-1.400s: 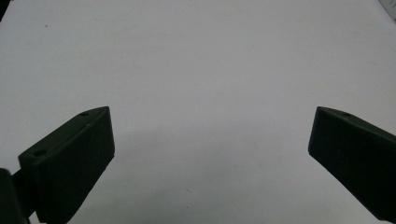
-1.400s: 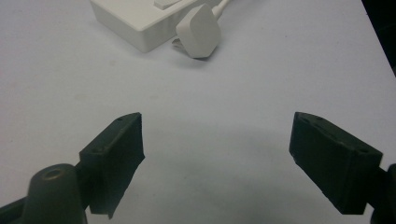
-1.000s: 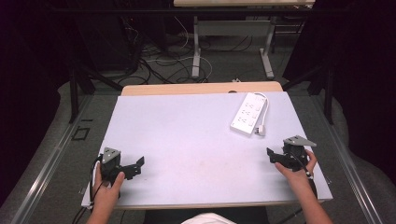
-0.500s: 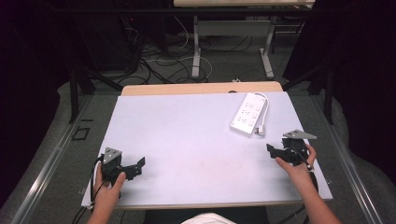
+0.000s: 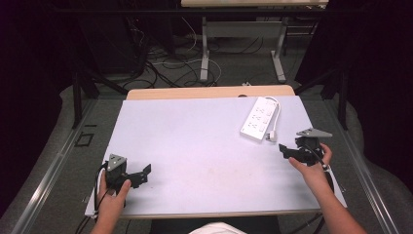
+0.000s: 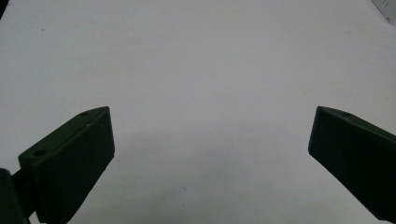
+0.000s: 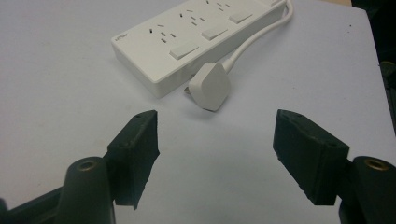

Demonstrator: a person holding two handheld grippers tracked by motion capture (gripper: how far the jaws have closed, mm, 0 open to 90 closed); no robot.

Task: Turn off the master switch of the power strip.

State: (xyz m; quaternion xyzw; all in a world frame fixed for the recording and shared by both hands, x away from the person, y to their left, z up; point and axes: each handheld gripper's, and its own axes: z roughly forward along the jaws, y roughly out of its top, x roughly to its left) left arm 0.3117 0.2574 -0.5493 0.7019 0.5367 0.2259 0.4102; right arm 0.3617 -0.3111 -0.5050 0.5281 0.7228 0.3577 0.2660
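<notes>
Dark curtains and a tangle of floor cables ring the pale grey tabletop (image 5: 195, 146), which carries little beyond a white plastic power strip with three rocker switches (image 5: 258, 118) and its white moulded plug (image 5: 272, 137) on a short looped cord; the right tool (image 5: 286, 151) hovers just short of that plug, its jaws parted with only bare tabletop between them. They have just been closing a little, yet they stand well clear of anything; in the right gripper view the plug (image 7: 208, 87) lies ahead of the jaws and slightly toward the left one, touching the near long side of the strip (image 7: 187, 39), with its cord curling away ahead and to the right. The left tool (image 5: 141, 174) rests far off at the opposite near corner, jaws spread wide and empty, as the left gripper view confirms.

The step in hand looks like a reach for the plug; to do it well, the right tool should shift toward the strip until the plug sits midway between the jaws, then come down and close across the plug's flat sides rather than its rounded corners; keeping the nearer jaw from nudging the strip matters, since the two touch; a light pull away from the strip should free room for the cord.
</notes>
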